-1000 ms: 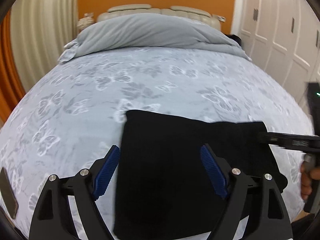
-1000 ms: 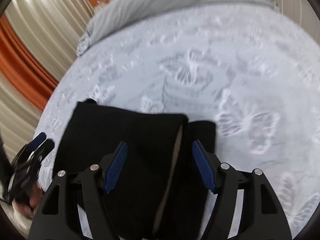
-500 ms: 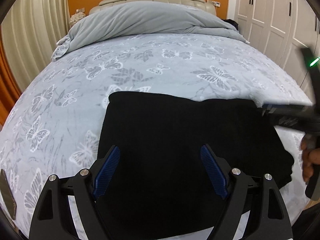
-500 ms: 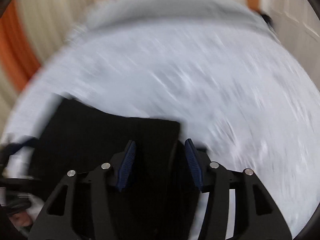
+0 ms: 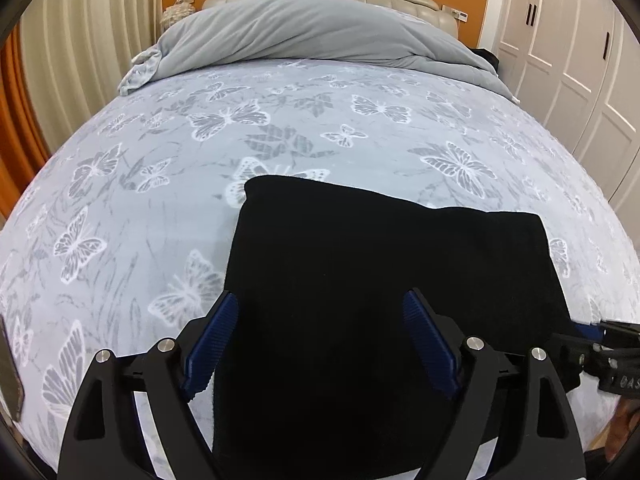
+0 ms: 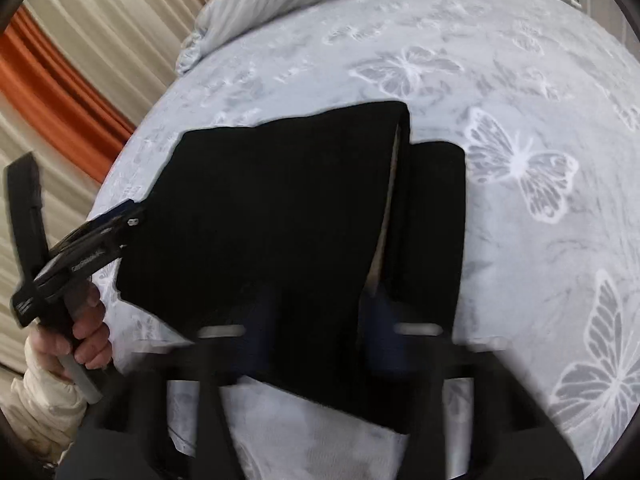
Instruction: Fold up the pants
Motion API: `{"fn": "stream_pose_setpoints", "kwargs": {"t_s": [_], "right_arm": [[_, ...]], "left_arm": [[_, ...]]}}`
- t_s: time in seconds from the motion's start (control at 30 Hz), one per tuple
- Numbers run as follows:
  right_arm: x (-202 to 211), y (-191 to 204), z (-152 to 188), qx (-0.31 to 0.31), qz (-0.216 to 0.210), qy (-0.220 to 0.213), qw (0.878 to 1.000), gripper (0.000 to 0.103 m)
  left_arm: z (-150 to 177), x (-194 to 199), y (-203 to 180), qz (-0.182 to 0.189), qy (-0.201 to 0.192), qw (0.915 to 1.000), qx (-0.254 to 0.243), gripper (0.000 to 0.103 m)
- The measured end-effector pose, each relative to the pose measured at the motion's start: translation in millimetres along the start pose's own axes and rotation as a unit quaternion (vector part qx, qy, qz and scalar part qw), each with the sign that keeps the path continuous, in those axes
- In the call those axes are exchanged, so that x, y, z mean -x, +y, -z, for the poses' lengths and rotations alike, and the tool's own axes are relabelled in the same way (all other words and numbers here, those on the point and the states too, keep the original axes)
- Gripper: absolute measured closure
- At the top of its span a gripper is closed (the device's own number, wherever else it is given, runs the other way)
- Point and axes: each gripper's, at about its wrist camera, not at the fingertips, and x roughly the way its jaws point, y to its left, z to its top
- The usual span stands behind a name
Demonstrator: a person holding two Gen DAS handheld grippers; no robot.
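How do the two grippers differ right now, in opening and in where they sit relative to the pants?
The left gripper is open wide, its blue ribbed pads on either side of the folded black pants near their left edge. The right gripper looks narrower, though motion blur in its own view hides whether it grips cloth. The left gripper shows sharply, the right smeared. Both sit at the pants' near edge on the butterfly-print bedspread.
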Motion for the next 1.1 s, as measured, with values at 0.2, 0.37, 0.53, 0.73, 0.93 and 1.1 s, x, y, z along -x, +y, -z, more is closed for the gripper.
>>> {"fn": "stream_pose_setpoints", "kwargs": {"t_s": [0.2,0.37,0.53,0.73,0.93,1.1], "right_arm": [[-7,-12,-2,0.009,0.010,0.039,0.999,0.083],[12,-22,-10,-0.022,-0.014,0.010,1.000,0.077],[7,-44,-20,-0.033,0.034,-0.005,0.999,0.081],[3,-23,-24,0.029,0.051,0.000,0.998,0.082],[9,-39,-19,0.027,0.088,0.013,0.996,0.082],[-9,2,-12,0.078,0.042,0.022,0.996,0.082]], "left_arm": [[4,1,-3,0.013,0.002,0.9999,-0.011,0.019],[3,1,-2,0.024,0.011,0.9996,-0.010,0.019],[5,2,-2,0.030,0.015,0.9994,-0.008,0.017],[7,3,-6,0.028,0.015,0.9993,-0.019,0.017],[7,4,1,0.032,0.017,0.9993,-0.011,0.017],[9,6,-7,0.038,0.017,0.9988,-0.025,0.017]]}}
